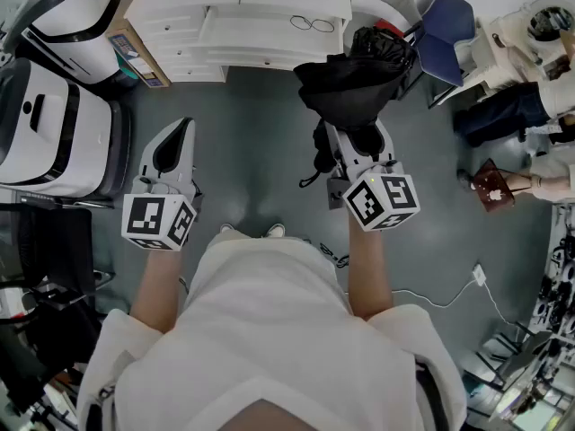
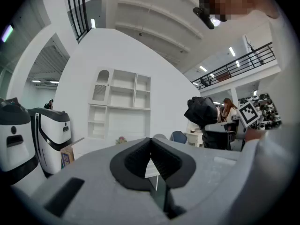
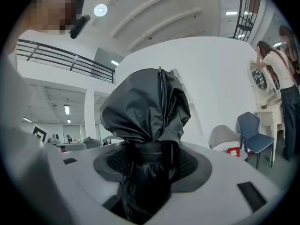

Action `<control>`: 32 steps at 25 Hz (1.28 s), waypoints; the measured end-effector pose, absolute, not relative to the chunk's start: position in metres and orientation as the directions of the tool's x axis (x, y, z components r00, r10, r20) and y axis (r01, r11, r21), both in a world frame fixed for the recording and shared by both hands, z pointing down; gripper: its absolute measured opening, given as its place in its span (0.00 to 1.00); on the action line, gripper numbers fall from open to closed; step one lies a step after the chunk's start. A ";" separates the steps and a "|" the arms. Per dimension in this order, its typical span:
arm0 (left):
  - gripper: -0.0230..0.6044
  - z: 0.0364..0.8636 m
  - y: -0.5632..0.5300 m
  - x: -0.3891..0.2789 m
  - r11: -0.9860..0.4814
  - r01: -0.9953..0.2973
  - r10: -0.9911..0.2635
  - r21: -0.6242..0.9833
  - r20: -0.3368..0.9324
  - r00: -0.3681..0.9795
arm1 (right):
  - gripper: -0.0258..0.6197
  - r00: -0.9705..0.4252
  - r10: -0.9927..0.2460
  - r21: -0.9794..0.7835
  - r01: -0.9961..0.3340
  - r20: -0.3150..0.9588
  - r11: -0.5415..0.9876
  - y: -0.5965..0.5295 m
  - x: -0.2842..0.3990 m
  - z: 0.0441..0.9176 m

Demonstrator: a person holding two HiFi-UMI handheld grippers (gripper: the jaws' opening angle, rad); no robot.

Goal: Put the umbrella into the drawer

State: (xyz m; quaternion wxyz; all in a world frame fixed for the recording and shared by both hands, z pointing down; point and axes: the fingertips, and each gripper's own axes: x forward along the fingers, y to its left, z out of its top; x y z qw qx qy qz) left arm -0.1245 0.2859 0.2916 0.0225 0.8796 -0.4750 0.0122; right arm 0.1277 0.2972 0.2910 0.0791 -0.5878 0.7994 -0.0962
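Note:
A folded black umbrella (image 1: 355, 83) sticks out forward from my right gripper (image 1: 352, 137), which is shut on its lower part. In the right gripper view the crumpled black canopy (image 3: 147, 111) rises between the two pads and the right gripper (image 3: 149, 161) pinches it from both sides. A strap dangles below it. My left gripper (image 1: 175, 142) is held level to the left, shut with nothing in it; its pads (image 2: 133, 158) meet. A white chest of drawers (image 1: 238, 25) stands straight ahead on the grey floor, one drawer front standing slightly proud.
Two white-and-black machines (image 1: 54, 124) stand at the left beside a cardboard box (image 1: 135, 57). Glasses (image 1: 312, 23) lie on the chest. A blue chair (image 1: 449, 25) and a person (image 1: 530, 106) are at the right. A white cable (image 1: 449, 290) runs across the floor.

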 end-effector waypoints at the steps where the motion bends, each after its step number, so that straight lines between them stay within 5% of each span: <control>1: 0.06 0.292 0.286 -0.124 -0.547 -0.837 -0.836 0.029 0.042 0.547 | 0.41 -0.299 -0.954 -0.244 -0.924 -0.013 0.293 0.297 0.128 0.291; 19: 0.06 0.320 0.230 -0.106 -0.522 -0.851 -0.848 0.059 0.072 0.525 | 0.41 -0.333 -0.941 -0.246 -0.918 0.057 0.310 0.237 0.144 0.326; 32: 0.06 0.327 -0.028 -0.099 -0.628 -0.769 -0.764 0.119 0.094 0.638 | 0.41 -0.241 -0.956 -0.273 -0.943 0.169 0.190 0.025 0.141 0.335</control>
